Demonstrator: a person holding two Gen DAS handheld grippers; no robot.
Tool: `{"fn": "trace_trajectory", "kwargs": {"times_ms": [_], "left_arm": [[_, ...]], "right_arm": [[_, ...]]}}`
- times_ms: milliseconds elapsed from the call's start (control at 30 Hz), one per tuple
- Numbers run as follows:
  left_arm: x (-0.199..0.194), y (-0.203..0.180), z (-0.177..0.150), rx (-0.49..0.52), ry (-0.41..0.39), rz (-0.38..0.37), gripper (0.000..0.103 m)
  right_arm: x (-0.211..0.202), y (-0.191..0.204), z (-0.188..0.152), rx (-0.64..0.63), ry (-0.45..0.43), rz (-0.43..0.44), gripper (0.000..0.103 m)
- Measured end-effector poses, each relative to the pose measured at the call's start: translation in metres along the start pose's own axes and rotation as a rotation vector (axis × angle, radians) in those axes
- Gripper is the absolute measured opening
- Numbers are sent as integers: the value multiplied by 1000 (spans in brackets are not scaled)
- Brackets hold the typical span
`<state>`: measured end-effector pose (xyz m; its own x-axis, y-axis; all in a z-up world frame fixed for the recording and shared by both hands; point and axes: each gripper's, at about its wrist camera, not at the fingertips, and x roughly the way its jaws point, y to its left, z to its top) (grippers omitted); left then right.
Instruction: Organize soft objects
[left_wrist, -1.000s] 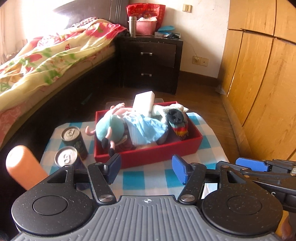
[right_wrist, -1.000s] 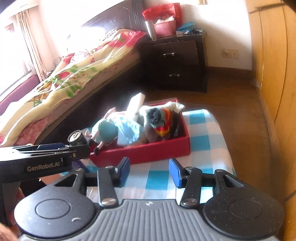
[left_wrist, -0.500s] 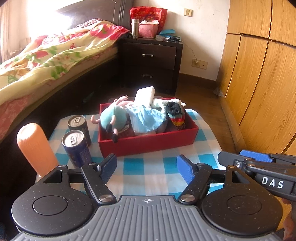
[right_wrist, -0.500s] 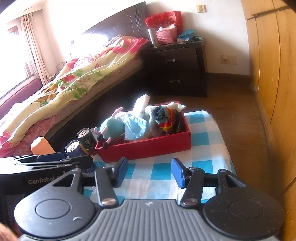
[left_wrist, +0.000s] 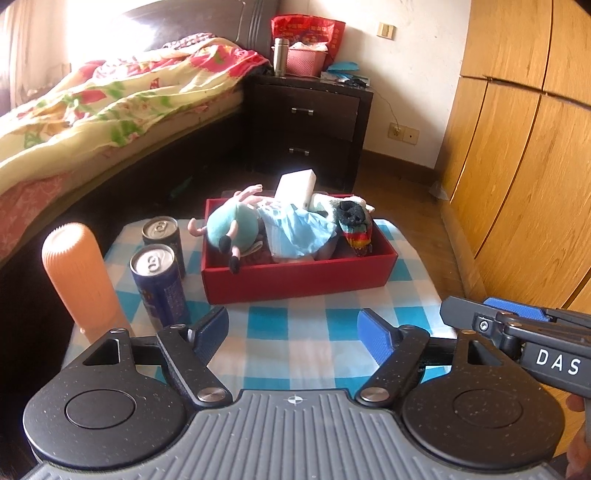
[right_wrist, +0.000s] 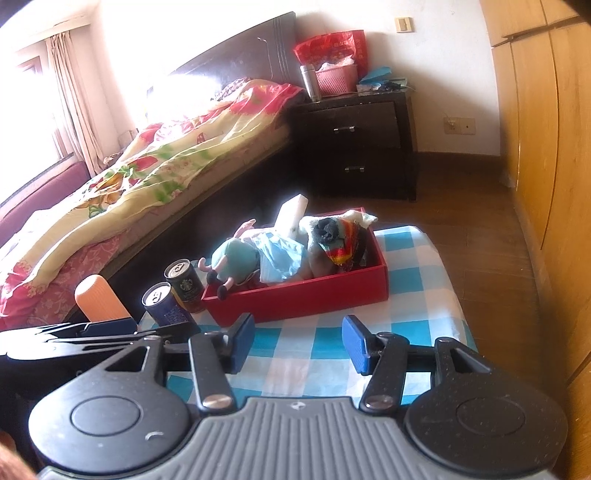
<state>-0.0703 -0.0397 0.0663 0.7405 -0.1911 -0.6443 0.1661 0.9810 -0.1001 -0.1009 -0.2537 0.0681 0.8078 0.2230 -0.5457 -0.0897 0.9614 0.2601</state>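
Observation:
A red box (left_wrist: 295, 275) (right_wrist: 306, 291) sits on a small table with a blue-checked cloth (left_wrist: 317, 332) (right_wrist: 413, 266). In it lie a teal plush toy (left_wrist: 232, 225) (right_wrist: 236, 256), light blue cloth (left_wrist: 295, 229), a white sponge block (left_wrist: 295, 186) (right_wrist: 291, 214) and a grey plush with a rainbow scarf (left_wrist: 352, 219) (right_wrist: 332, 236). My left gripper (left_wrist: 293, 334) is open and empty, well short of the box. My right gripper (right_wrist: 297, 343) is open and empty, beside it on the right.
Two drink cans (left_wrist: 159, 284) (left_wrist: 162, 236) and an orange ribbed bottle (left_wrist: 79, 273) stand left of the box. A bed (left_wrist: 92, 110) lies at the left, a dark nightstand (left_wrist: 314, 122) behind, wooden wardrobe doors (left_wrist: 524, 166) at the right.
Both grippers have pulled back and up from the box, which now looks smaller and farther. Both stayed open.

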Motion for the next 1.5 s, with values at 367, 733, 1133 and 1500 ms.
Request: {"fn": "trace_trajectory", "kwargs": {"times_ms": [367,733,1133,1500], "left_arm": [[-3,1,-7,-33,3,-4,76],[-7,-2,-7,-41,-9,19,75],[-8,-3,-6,-40,-15,29,75],[-8,-4,-6,-35,-17,34,75]], "right_arm": [[-6,11,-5,-47,-49,-37,31],[-6,11,-7,-41,-50,-44,31],[-5,11,-7,-40,-46,-43,31],[-5,10,-6,-37,-46,-45,31]]}}
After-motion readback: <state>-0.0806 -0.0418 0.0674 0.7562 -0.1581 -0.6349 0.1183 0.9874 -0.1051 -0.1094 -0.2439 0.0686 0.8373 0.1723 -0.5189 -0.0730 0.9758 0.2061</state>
